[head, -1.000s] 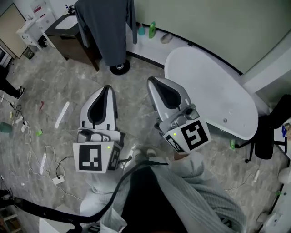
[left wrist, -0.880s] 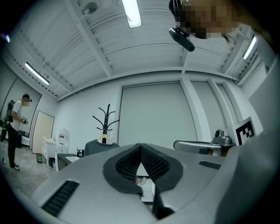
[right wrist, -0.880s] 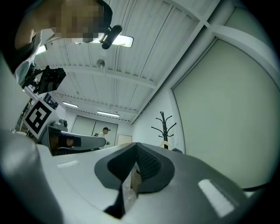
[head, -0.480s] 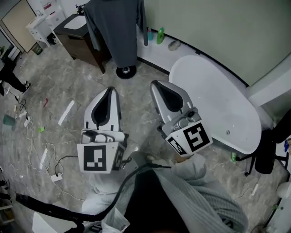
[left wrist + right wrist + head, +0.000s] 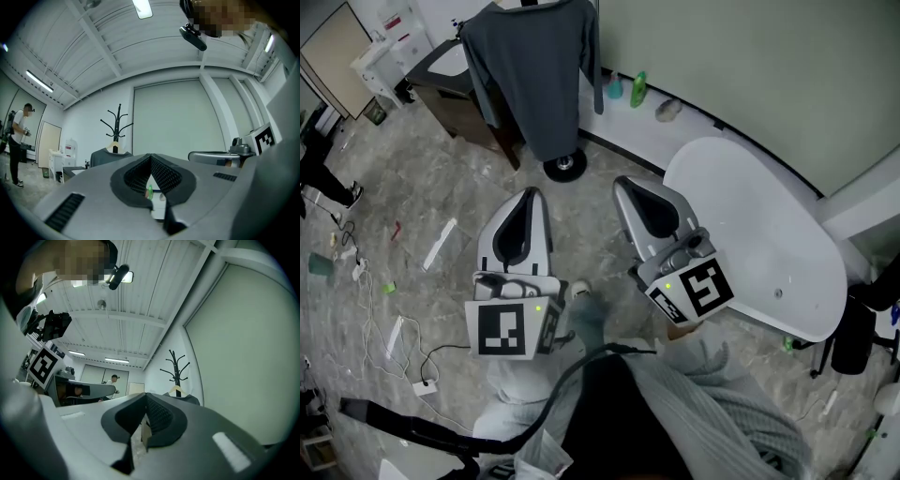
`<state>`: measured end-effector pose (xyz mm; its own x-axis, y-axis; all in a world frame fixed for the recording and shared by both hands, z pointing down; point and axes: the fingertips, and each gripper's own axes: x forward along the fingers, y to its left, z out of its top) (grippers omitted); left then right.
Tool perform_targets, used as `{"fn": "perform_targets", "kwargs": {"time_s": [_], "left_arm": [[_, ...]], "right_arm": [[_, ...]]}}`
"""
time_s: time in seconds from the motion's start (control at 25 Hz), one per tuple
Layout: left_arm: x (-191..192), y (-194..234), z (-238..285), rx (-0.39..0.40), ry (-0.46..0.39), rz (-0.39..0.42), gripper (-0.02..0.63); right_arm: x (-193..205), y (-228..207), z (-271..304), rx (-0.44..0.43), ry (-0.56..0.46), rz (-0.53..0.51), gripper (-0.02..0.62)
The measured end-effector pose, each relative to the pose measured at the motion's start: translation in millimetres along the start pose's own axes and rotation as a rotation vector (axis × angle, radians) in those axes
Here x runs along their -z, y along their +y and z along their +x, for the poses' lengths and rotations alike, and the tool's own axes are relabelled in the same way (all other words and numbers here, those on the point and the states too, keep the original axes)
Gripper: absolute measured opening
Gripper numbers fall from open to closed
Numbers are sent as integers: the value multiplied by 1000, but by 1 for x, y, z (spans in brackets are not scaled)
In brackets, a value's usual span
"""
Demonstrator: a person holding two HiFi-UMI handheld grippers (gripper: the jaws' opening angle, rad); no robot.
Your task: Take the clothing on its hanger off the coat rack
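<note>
A dark grey sweater (image 5: 532,70) hangs on a pale wooden hanger (image 5: 114,147) from a black coat rack (image 5: 117,123), whose round base (image 5: 565,167) stands on the floor. In the right gripper view the coat rack (image 5: 175,367) rises ahead with the hanger (image 5: 177,390) below its hooks. My left gripper (image 5: 524,202) is shut and holds nothing, a good way short of the sweater. My right gripper (image 5: 635,188) is shut and empty beside it, level with the base. Both point toward the rack.
A white oval table (image 5: 750,234) stands close on the right. A dark wooden desk (image 5: 455,94) is behind the rack. Green bottles (image 5: 637,87) sit by the wall. Cables and scraps (image 5: 389,319) litter the floor at left, where a person (image 5: 18,140) stands far off.
The view has shifted toward the rack: the sweater and base now sit lower and nearer. Both grippers have stayed shut and moved slightly forward together.
</note>
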<state>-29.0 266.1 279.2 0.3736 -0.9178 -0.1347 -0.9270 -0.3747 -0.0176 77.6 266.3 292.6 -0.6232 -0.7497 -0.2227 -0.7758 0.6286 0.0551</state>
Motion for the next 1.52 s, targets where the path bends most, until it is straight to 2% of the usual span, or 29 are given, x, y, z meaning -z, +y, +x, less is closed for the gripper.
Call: {"fn": "perform_targets", "kwargs": {"time_s": [0.28,0.48,0.6,0.68,0.72,0.88,1.12,1.32,1.52], "left_arm": [[-1,82,107,52,-4,37,5],[1,143,168,39,-18,33,5],[19,171,199,40,21,43,5],[25,187,223,36,2,41,5],[28,195,237,34,-15,37,5],[54,227,291,28,24,45,5],[52,268,402,-16,22,96,5],[24,302,485,-109,-75,144,5],[28,319,525,-149,-37,206,5]], "right_arm": [[8,-57,127,26,-35,-17,2],[26,-83,204,47,-24,-46,3],[46,-103,240,60,13,-53,3],[60,-118,263,63,35,-53,3],[67,-127,276,64,39,-48,3],[87,-166,328,67,24,-33,3],[87,-255,421,36,-15,-62,3],[77,-324,490,8,-59,-91,3],[76,-359,531,7,-51,-136,3]]}}
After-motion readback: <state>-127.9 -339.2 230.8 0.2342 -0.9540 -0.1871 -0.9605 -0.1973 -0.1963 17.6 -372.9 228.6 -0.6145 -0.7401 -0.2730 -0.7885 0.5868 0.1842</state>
